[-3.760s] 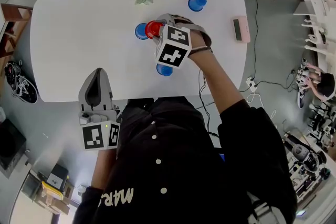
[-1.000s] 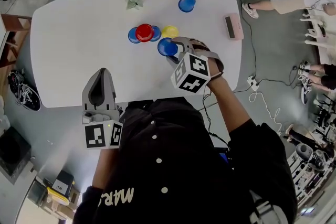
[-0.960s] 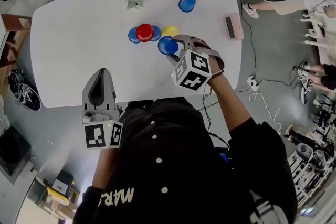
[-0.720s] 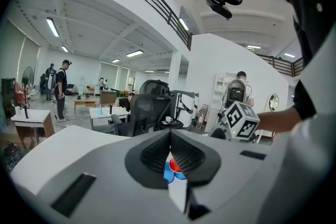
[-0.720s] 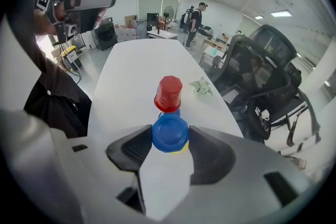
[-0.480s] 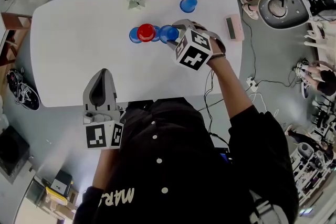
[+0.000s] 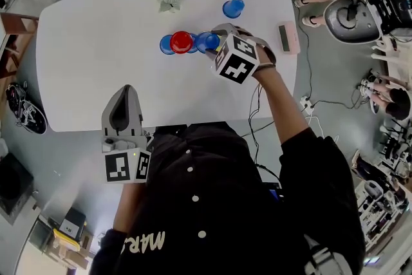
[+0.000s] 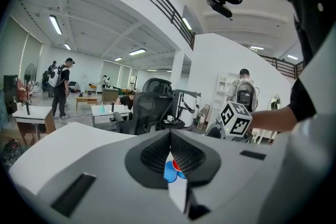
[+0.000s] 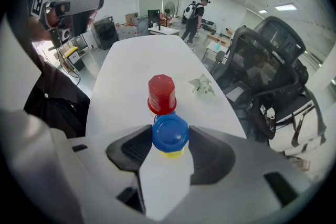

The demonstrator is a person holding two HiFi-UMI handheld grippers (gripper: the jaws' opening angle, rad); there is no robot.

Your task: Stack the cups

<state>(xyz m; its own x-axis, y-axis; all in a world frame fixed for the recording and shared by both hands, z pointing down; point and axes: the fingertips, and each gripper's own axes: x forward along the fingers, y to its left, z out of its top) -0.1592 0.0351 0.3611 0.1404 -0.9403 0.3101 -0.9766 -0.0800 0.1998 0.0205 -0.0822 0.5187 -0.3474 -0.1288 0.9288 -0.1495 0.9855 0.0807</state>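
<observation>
A: Head view first. How far along is the stacking judged to be?

B: About midway. Near the middle of the table (image 7: 77, 61) a red cup (image 7: 182, 42) is seen sitting on blue; whether one blue cup or two lie under and beside it cannot be told. Just beside it a blue cup (image 7: 206, 42) is gripped by the right gripper (image 7: 213, 43). A lone blue cup (image 7: 233, 8) is left untouched near the far edge, toward the right corner.

A: And the arms?

B: The right arm is stretched out over the table, with its gripper pitched steeply down. The left gripper (image 7: 121, 92) is held at the near edge, away from the work.

A: The left gripper view?

B: Its jaws are seen drawn together with nothing between them — the cups are only glimpsed far beyond.

A: The right gripper view?

B: The pads are pressed on the blue cup's sides, and a yellow cup (image 9: 170, 153) is seen directly beneath it. Whether it is seated yet cannot be told, so seating it is judged the step in hand. The lone blue cup and the joining of the piles are left.
</observation>
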